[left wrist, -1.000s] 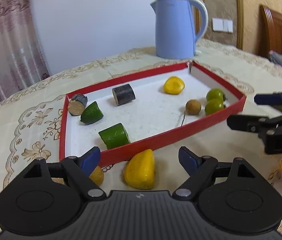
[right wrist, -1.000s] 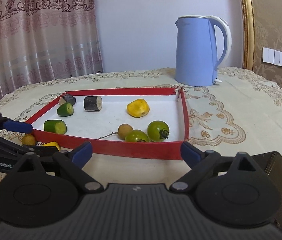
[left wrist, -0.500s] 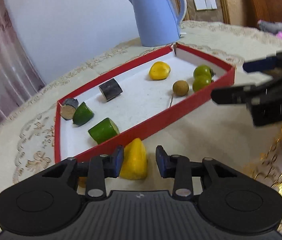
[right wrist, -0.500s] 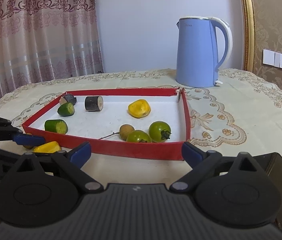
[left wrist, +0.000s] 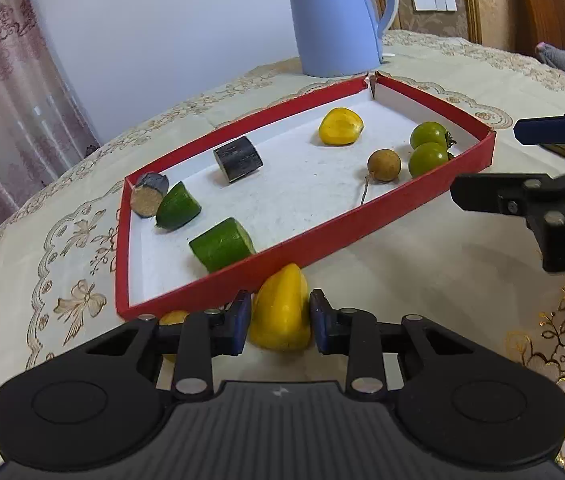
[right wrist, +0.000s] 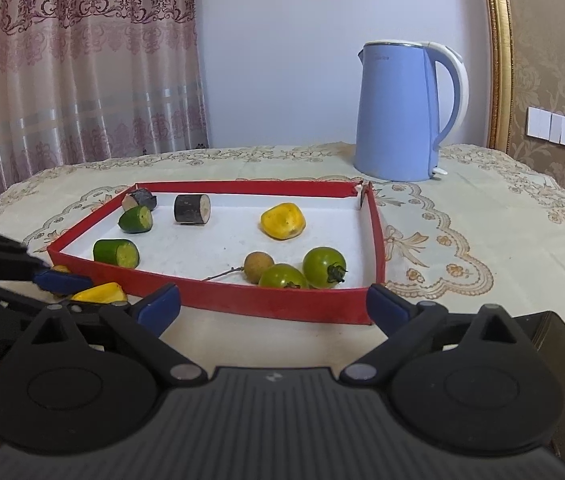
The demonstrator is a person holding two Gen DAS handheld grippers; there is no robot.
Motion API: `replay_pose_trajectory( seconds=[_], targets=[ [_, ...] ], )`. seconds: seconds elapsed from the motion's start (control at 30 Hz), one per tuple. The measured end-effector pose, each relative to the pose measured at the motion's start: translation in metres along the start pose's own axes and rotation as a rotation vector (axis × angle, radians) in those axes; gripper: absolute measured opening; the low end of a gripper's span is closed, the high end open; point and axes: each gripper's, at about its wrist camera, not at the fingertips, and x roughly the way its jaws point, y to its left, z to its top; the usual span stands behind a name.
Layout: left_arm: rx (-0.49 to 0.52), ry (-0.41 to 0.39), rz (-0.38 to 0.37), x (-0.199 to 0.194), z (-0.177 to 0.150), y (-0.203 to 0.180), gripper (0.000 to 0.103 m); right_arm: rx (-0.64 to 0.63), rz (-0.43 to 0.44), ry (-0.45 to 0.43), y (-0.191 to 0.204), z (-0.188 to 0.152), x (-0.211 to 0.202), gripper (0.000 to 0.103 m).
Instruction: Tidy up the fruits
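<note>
Left wrist view: the left tongs (left wrist: 278, 322) are drawn in narrow around a yellow fruit piece (left wrist: 280, 312) that lies on the bench (left wrist: 402, 264) just outside the near wall of the red tray (left wrist: 322, 240). Both blue pads (left wrist: 238, 320) sit at its sides, touching or almost touching; the contact cannot be told for sure. A small yellow fruit (left wrist: 172, 318) lies just left of it, partly hidden by the left finger. Inside the tray, toward its left corner: a dark eggplant end (left wrist: 148, 196), a cucumber end (left wrist: 177, 210) against it, a cucumber chunk (left wrist: 222, 244) by the near wall, and a dark eggplant chunk (left wrist: 237, 158) farther in. Toward the right end: a yellow pepper piece (left wrist: 340, 126), a longan (left wrist: 383, 165) with a stem, and two green tomatoes (left wrist: 428, 148) side by side. A blue kettle (left wrist: 334, 16) stands beyond the far corner. The right tongs (left wrist: 522, 160) show at the right edge, spread apart.

Right wrist view: the right tongs (right wrist: 272, 306) stand wide apart and empty, before the tray's near wall (right wrist: 274, 300). The same pieces lie in the tray. At the left edge the left tongs (right wrist: 64, 292) close about the yellow fruit piece (right wrist: 98, 293) on the bench.
</note>
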Motion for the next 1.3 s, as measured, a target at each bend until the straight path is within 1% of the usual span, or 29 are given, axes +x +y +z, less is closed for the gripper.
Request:
replay_pose_trajectory(
  seconds=[0.07,0.17,0.2,0.23,0.27,0.33,0.4,0.5,0.63,0.67,0.77,0.8,0.83,0.87,0.93,0.97,1.0,1.03,1.07,1.1,1.13,1.23,1.3],
  targets=[
    [-0.026,-0.001,-0.009,-0.006,-0.003,0.003,0.029,0.001,0.001,0.006,0.000,-0.001,0.001,0.099],
    [-0.052,-0.013,-0.029,-0.018,-0.008,0.007,0.021,-0.014,0.009,0.006,0.004,-0.001,0.002,0.099],
    [-0.062,-0.014,-0.036,-0.022,-0.010,0.008,0.014,-0.017,0.014,0.005,0.006,-0.001,0.002,0.099],
    [-0.070,-0.017,-0.041,-0.026,-0.013,0.010,0.010,-0.019,0.019,0.005,0.007,-0.001,0.002,0.099],
    [-0.070,-0.019,-0.033,-0.029,-0.015,0.011,0.010,-0.022,0.022,0.005,0.009,-0.001,0.002,0.099],
    [-0.059,-0.030,0.008,-0.032,-0.020,0.012,0.010,-0.028,0.023,0.007,0.011,-0.001,0.003,0.099],
    [-0.093,-0.044,0.040,-0.031,-0.021,0.016,0.011,-0.030,0.027,0.007,0.014,-0.001,0.003,0.099],
    [-0.171,-0.024,-0.006,-0.026,-0.018,0.024,0.011,-0.033,0.025,0.005,0.015,-0.001,0.003,0.099],
    [-0.270,-0.014,-0.037,-0.027,-0.014,0.029,0.011,-0.048,0.017,-0.002,0.016,0.003,0.007,0.099],
    [-0.300,-0.010,-0.065,-0.029,-0.012,0.029,0.011,-0.047,0.016,-0.005,0.016,0.004,0.007,0.099],
    [-0.366,-0.038,-0.212,-0.039,-0.008,0.032,0.011,-0.039,0.019,-0.020,0.015,0.007,0.004,0.099],
    [-0.386,-0.058,-0.233,-0.043,-0.006,0.033,0.011,-0.038,0.020,-0.020,0.014,0.007,0.004,0.099],
    [-0.391,-0.074,-0.231,-0.046,-0.006,0.034,0.012,-0.032,0.026,-0.018,0.013,0.007,0.004,0.099],
    [-0.395,-0.083,-0.197,-0.049,-0.006,0.036,0.012,-0.020,0.035,-0.014,0.012,0.007,0.005,0.099],
    [-0.389,-0.068,-0.051,-0.049,-0.006,0.039,0.016,0.005,0.058,-0.004,0.009,0.007,0.006,0.099],
    [-0.368,-0.064,0.051,-0.049,-0.008,0.041,0.019,0.004,0.066,-0.001,0.009,0.008,0.006,0.099],
    [-0.343,-0.060,0.106,-0.047,-0.010,0.043,0.031,-0.006,0.088,0.001,0.011,0.008,0.006,0.099],
    [-0.330,-0.053,0.125,-0.044,-0.011,0.046,0.051,-0.019,0.122,0.002,0.013,0.008,0.006,0.099],
    [-0.328,-0.047,0.123,-0.041,-0.013,0.051,0.062,-0.030,0.157,0.001,0.016,0.008,0.005,0.099],
    [-0.330,-0.062,0.106,-0.039,-0.015,0.056,0.079,-0.039,0.172,-0.001,0.020,0.008,0.005,0.099],
    [-0.324,-0.078,0.090,-0.036,-0.016,0.058,0.082,-0.051,0.178,-0.003,0.025,0.008,0.004,0.099],
    [-0.298,-0.063,0.083,-0.028,-0.014,0.060,0.082,-0.082,0.167,-0.003,0.035,0.006,0.003,0.099],
    [-0.279,-0.055,0.126,-0.021,-0.012,0.056,0.082,-0.097,0.146,-0.001,0.039,0.005,0.003,0.099]
  ],
)
